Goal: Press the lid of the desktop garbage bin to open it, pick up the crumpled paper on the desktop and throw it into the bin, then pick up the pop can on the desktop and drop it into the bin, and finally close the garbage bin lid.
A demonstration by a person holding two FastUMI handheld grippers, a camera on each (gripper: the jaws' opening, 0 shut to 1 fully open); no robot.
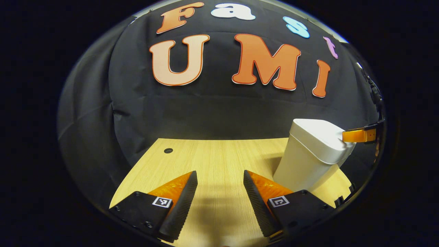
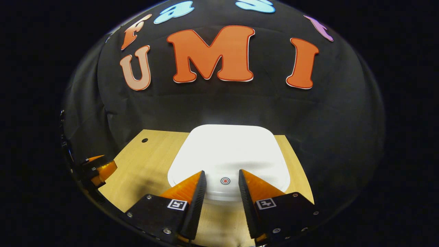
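In the left gripper view, the left claw (image 1: pixel 220 178) hangs open over the bare wooden table (image 1: pixel 212 157), its two fingers spread wide with nothing between them. The white garbage bin (image 1: pixel 310 156) stands on the table at about four o'clock from the view's centre, just beyond the right-hand finger. Its long axis runs bottom to top; the body narrows toward the base, and in this fisheye picture it leans to the right. The lid (image 1: pixel 319 135) is shut and faces upward. At three o'clock the right claw (image 1: pixel 358 135) reaches in from the edge, and its tip sits at the lid's right-hand rim; whether it touches I cannot tell. A small round hole (image 1: pixel 168 150) lies in the table near its far left corner.

In the right gripper view, the right claw (image 2: pixel 222 176) is open, fingers moderately apart and gripping nothing, hovering above the near edge of the lid (image 2: pixel 228 154). A small red ring mark (image 2: pixel 225 180) on the lid shows in the gap between the fingertips. The left claw (image 2: pixel 99 166) shows at eight o'clock, well apart from the bin.
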